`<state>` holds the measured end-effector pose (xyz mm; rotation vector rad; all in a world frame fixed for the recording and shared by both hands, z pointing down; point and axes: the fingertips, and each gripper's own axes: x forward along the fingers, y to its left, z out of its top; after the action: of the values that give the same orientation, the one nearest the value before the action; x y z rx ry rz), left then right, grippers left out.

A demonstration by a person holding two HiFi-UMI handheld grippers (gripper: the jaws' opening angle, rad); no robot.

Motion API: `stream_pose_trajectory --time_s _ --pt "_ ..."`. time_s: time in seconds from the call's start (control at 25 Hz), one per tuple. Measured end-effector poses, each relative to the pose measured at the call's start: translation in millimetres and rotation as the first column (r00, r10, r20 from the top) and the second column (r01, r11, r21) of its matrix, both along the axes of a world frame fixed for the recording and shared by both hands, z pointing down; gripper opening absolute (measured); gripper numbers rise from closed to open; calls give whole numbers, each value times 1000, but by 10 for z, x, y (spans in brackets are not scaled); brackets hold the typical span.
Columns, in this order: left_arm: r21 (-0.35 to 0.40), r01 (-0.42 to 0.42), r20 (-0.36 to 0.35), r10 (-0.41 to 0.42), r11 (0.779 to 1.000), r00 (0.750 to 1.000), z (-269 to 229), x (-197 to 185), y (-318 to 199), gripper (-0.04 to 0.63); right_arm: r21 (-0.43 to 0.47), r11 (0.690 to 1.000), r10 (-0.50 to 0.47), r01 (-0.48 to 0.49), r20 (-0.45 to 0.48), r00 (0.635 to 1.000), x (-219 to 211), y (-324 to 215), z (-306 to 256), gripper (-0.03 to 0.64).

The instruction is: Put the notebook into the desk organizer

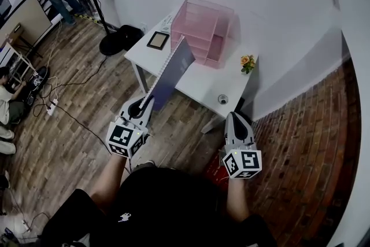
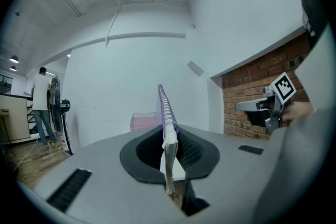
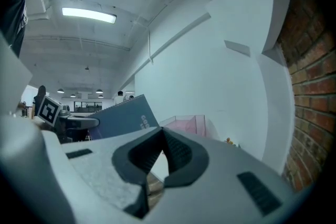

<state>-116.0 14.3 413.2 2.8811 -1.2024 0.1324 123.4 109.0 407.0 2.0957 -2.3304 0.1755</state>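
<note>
While overhead obscures grip, notebook (image 2: 168, 136) edge-on, seemingly clamped

Desk organizer (image 1: 205, 29) at back of table (image 1: 202, 83), notebook (image 1: 172, 69) before it, flowers (image 1: 247, 62) to its right, tablet (image 1: 158, 40) to its left

Left claw (image 1: 145, 104), lower left of head view: pale grey shell, black ribbed pads inside, dark slotted vents on the shell. Right claw (image 1: 236, 117), lower right: same build. Each carries a cube (image 1: 124, 139) with black-and-white square markers. Person: black top (image 1: 173, 205), small white logo (image 1: 124, 217), forearms uncovered.
</note>
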Motion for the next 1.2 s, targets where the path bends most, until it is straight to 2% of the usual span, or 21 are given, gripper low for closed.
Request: stream_pose_trajectory --time_s 0.32,0.64,0.84,1.2 --pt "-5 -2 11 2 1000 1000 38 244 -84 31 -19 999 -51 51 -4 999 4 -93 101 2" --pt "-7 -28 0 28 1000 1000 49 412 -317 31 -52 997 -60 59 -10 998 -26 -373 155 2" --pt "-3 -61 -19 61 998 998 68 475 -586 31 -84 994 -74 70 -37 997 -116 -590 249 2" --pt "10 -122 -57 123 992 991 -16 663 -1284 31 -100 995 -19 14 -54 998 -48 -1108 237 2"
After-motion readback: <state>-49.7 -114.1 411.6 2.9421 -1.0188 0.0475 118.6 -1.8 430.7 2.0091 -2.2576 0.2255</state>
